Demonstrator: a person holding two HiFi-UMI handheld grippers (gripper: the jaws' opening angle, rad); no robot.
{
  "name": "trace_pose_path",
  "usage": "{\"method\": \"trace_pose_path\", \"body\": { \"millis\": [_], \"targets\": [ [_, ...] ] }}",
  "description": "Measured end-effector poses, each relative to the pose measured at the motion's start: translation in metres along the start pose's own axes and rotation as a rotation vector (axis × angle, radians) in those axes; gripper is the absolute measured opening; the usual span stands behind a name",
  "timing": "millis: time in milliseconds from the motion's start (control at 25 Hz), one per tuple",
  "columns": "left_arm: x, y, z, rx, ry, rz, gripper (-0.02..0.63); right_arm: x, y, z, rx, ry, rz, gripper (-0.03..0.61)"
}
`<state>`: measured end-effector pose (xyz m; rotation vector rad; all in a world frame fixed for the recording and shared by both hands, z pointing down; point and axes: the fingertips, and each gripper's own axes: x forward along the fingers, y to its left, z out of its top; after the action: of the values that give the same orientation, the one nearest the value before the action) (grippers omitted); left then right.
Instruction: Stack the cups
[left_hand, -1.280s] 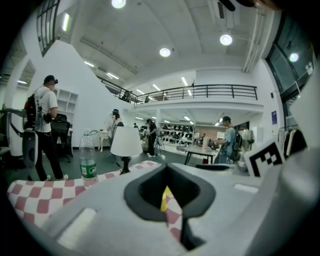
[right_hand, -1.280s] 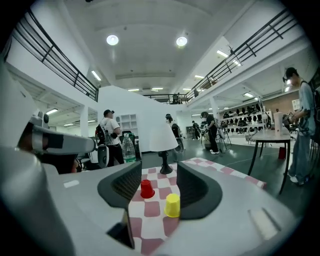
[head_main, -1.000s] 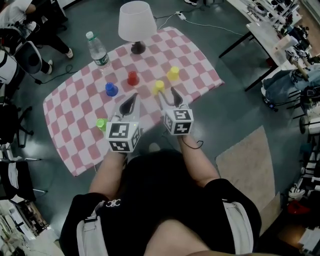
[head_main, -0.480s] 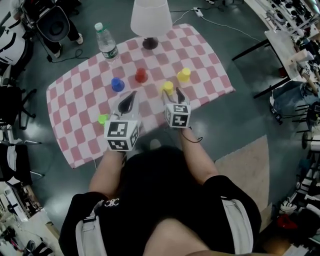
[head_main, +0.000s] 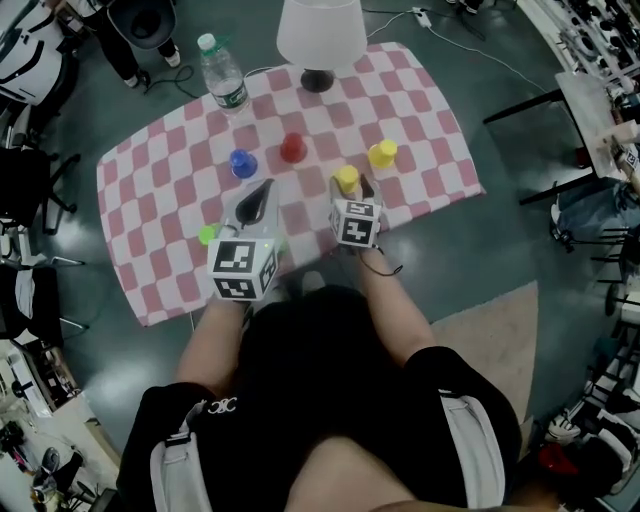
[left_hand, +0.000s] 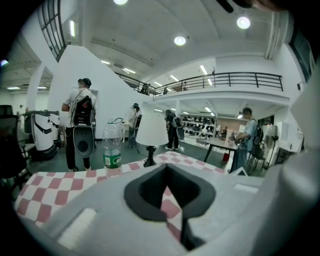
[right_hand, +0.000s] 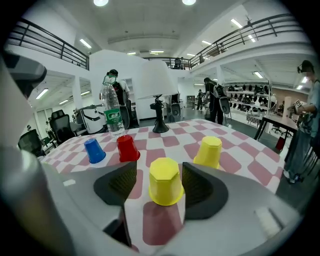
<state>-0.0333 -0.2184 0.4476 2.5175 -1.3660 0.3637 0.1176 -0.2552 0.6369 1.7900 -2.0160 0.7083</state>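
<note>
Holding both grippers low over the checked desk (head_main: 150, 205) with its cups.
My left gripper (head_main: 262, 186) is closed and empty, near the green cup (head_main: 207, 234). The blue cup (head_main: 241, 162) and red cup (head_main: 292, 148) stand beyond. My right gripper (right_hand: 159, 175) has just been opening, its jaws flanking the near yellow cup (head_main: 346, 179) without touching it. The other yellow cup (head_main: 381, 153) stands rightmost.

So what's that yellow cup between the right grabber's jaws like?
The yellow cup looks like smooth plastic, with an angular, many-sided flat top. It stands upside down on the checked cloth. The right gripper's jaws, which have just been opening, flank it without seeming to press it. No other cup touches it.
</note>
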Motion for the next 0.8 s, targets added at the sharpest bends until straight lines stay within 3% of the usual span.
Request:
{"method": "trace_pose_path", "body": {
  "millis": [320, 400, 800],
  "targets": [
    [-0.001, 0.009, -0.003, -0.014, 0.017, 0.032, -0.002, 0.017, -0.01, -0.014, -0.002, 0.066, -0.03, 0.266],
    [-0.002, 0.01, -0.003, -0.018, 0.017, 0.039, -0.002, 0.018, -0.013, -0.014, -0.01, 0.057, -0.04, 0.218],
    [-0.016, 0.01, -0.003, -0.025, -0.003, 0.047, -0.002, -0.006, 0.0, 0.002, -0.004, -0.002, -0.002, 0.215]
  ]
}}
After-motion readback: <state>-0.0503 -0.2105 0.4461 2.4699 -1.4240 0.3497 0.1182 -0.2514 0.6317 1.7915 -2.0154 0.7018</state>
